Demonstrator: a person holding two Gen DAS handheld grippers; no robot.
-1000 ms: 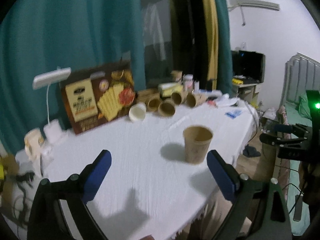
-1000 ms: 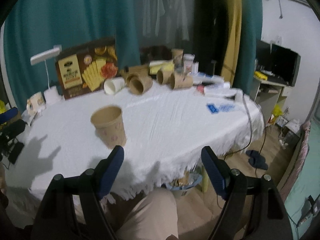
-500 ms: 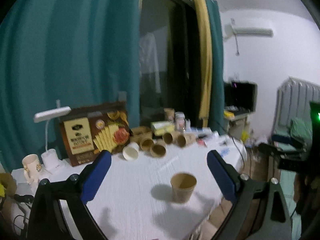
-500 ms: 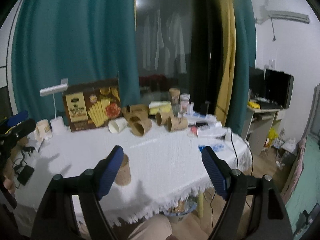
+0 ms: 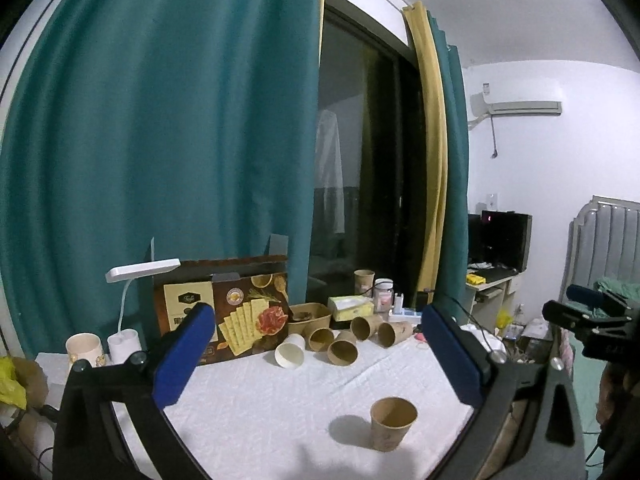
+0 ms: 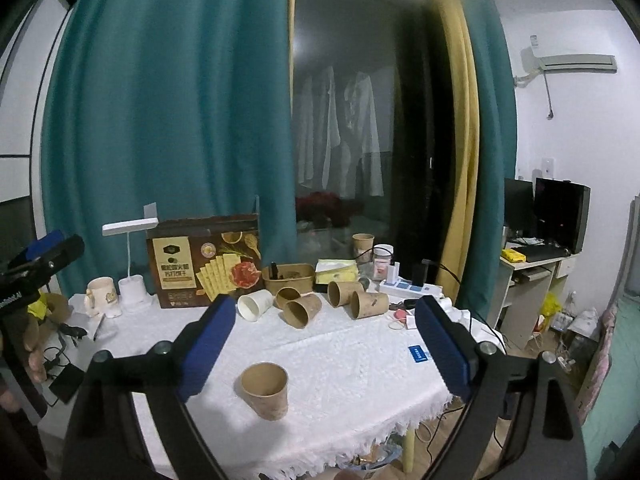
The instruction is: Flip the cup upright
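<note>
Teal curtains [image 6: 172, 120] flank dark window [image 6: 360, 120]; white wall [image 5: 552, 152] with air conditioner [image 5: 520, 107]; desk [image 6: 532, 272] right.

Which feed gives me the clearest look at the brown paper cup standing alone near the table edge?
Right wrist: the brown paper cup appears larger there, mouth up, its whole wall and open rim visible between the open jaws. Left wrist also shows the cup upright and whole, but smaller and low in frame.

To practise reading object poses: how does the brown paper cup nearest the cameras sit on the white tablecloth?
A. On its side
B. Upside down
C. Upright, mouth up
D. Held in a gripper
C: the brown paper cup stands alone on the white tablecloth, its open rim facing up.
</note>
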